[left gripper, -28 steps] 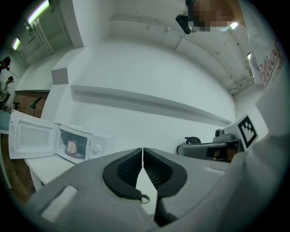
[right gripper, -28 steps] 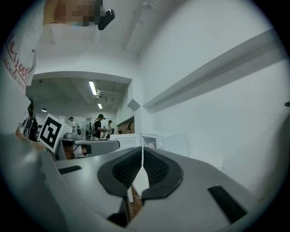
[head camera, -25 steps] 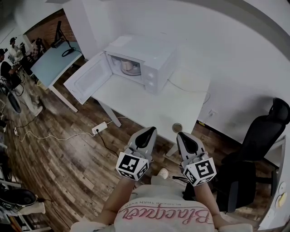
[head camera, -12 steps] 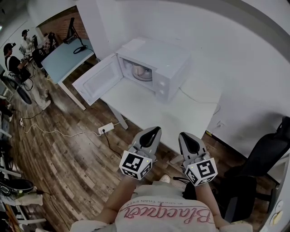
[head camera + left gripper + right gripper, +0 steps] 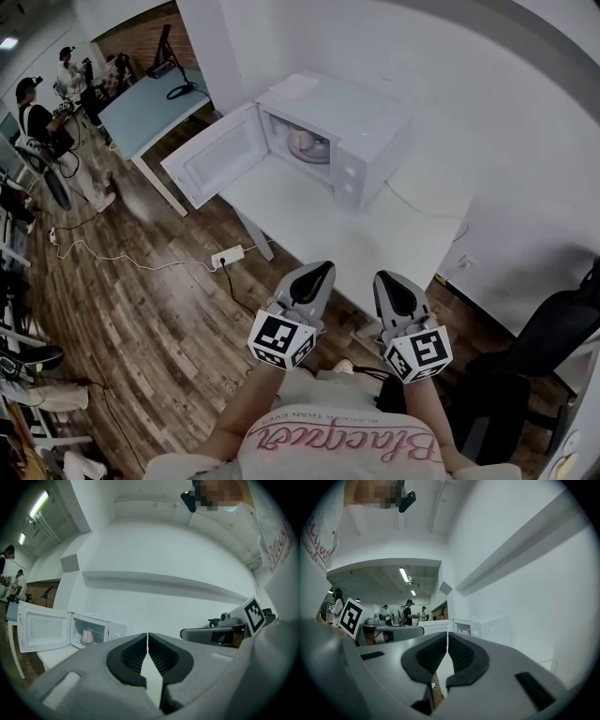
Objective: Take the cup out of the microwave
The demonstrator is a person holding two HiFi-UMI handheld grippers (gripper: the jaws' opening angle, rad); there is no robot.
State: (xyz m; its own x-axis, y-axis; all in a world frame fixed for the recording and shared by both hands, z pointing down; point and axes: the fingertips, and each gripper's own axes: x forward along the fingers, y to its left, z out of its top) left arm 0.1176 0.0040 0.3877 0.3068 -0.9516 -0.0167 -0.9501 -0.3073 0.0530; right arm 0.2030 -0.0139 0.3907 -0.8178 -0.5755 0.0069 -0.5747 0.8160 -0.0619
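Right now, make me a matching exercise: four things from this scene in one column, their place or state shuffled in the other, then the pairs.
Things:
1. cup
2. microwave door
3. power strip
4. left gripper

Place or state:
A. lying on the wood floor
B. shut, nothing between its jaws
C. inside the microwave
D. swung open

Pairs: 1-C, 2-D, 3-A, 4-B

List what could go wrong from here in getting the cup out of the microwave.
1. The left tool and right tool are both shut; unless one opens first, it may push the cup rather than grip it.
2. The door hangs open on the left, past the edge of the table; the left tool could clip it going in.
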